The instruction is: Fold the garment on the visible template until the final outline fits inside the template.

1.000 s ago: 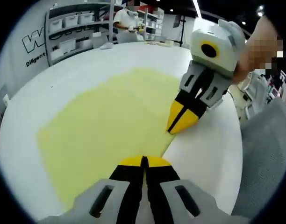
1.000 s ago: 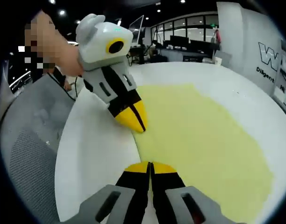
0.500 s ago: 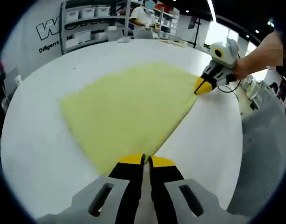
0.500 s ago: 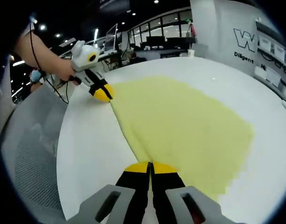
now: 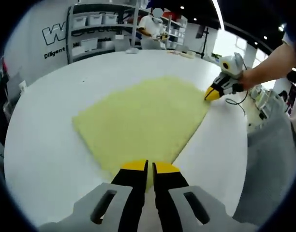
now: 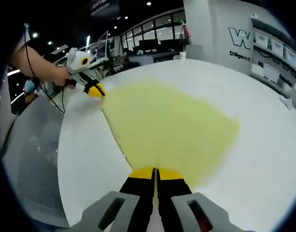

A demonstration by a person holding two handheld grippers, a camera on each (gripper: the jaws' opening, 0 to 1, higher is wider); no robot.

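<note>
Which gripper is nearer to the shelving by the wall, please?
Left. The left gripper faces the shelving across the table; the right gripper, at the cloth's opposite corner, sits farther off.

Beyond the far edge of the white worktop [image 5: 37,145] stands a shelving rack [image 5: 92,29] carrying pale storage bins, set against a wall with large lettering [image 5: 53,36], and a person [image 5: 150,26] stands at its right end. A grey mesh chair back [image 6: 34,159] sits off the worktop's near edge in the right gripper view. A small dark speck [image 5: 83,81] marks the worktop towards its far-left edge, and dark windows [image 6: 153,34] with ceiling lights line the background.
</note>
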